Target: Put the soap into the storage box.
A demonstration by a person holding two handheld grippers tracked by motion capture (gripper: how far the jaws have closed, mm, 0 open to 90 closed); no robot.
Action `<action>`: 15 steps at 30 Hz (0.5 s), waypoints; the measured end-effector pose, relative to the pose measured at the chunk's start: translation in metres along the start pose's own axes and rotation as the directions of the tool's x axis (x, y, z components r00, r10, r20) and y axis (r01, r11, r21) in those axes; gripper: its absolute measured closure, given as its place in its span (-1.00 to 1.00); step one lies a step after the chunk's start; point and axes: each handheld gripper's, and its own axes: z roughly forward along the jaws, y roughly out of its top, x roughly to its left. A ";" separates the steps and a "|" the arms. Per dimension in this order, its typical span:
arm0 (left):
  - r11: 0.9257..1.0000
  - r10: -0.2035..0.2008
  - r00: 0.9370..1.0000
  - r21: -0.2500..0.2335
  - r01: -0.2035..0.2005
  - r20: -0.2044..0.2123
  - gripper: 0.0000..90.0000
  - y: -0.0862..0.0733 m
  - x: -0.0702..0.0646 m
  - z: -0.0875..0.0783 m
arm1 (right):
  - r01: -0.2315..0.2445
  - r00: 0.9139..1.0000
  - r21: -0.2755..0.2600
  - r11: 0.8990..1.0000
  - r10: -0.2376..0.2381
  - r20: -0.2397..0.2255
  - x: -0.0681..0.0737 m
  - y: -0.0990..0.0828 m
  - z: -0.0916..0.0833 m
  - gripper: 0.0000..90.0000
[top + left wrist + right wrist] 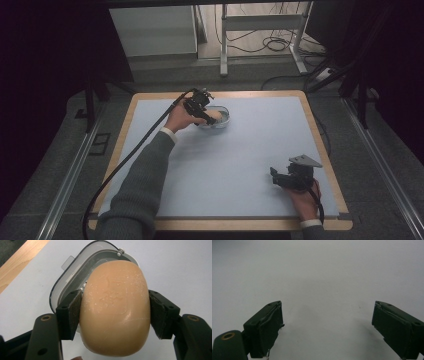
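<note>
Soap (116, 307) — a rounded tan bar, its face flecked with pale specks. The left gripper (115, 312) is clamping it by its two long sides, both pads pressing flat against it. In the left gripper view the bar is hanging directly over the dish (75, 277), covering most of the dish's hollow; whether the bar is touching the dish cannot be told.

Dish (223, 119) — a shallow clear tray with rounded corners, a grey inner rim and a small tab on one edge. It is sitting on the mat (250, 145) near the mat's far edge, a little left of the middle.

Left gripper (207, 116) — reaching in over the dish's left side, held by the person's left hand (179, 119), a grey sleeve (142, 185) behind it, a black cable (125, 160) trailing back toward the near left corner.

Right gripper (327, 322) — jaws standing wide apart with nothing between them, only bare mat ahead. In the high view the right gripper (275, 176) is resting well apart from the dish, near the mat's near right corner, a grey three-cornered plate (305, 161) on top.

Mat — pale blue-grey, lying on a wood-edged table (320, 135).
</note>
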 end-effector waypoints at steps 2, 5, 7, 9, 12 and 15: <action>1.000 0.007 1.000 0.002 -0.007 0.001 -0.26 0.001 0.001 0.005 | 0.000 1.000 0.000 1.000 0.000 0.001 0.000 0.000 0.000 -0.77; 1.000 0.003 1.000 0.007 -0.003 0.011 -0.26 0.001 0.003 0.012 | -0.001 1.000 -0.001 1.000 0.001 -0.001 0.000 0.000 0.000 -0.77; 1.000 -0.005 1.000 0.005 0.005 0.015 -0.26 0.001 0.005 0.016 | -0.001 1.000 -0.001 1.000 0.001 0.000 0.000 0.000 0.000 -0.77; 1.000 -0.003 1.000 0.012 0.003 0.020 -0.26 0.002 0.006 0.018 | -0.001 1.000 -0.001 1.000 0.001 0.001 0.000 0.000 0.000 -0.77; 1.000 0.000 1.000 0.010 0.000 0.021 -0.26 0.003 0.007 0.019 | 0.001 1.000 -0.001 1.000 -0.001 0.001 0.000 0.000 0.000 -0.77; 1.000 -0.016 0.999 0.026 0.015 0.035 -0.26 0.002 0.008 0.023 | 0.000 1.000 0.001 1.000 0.000 0.002 0.000 0.000 0.000 -0.77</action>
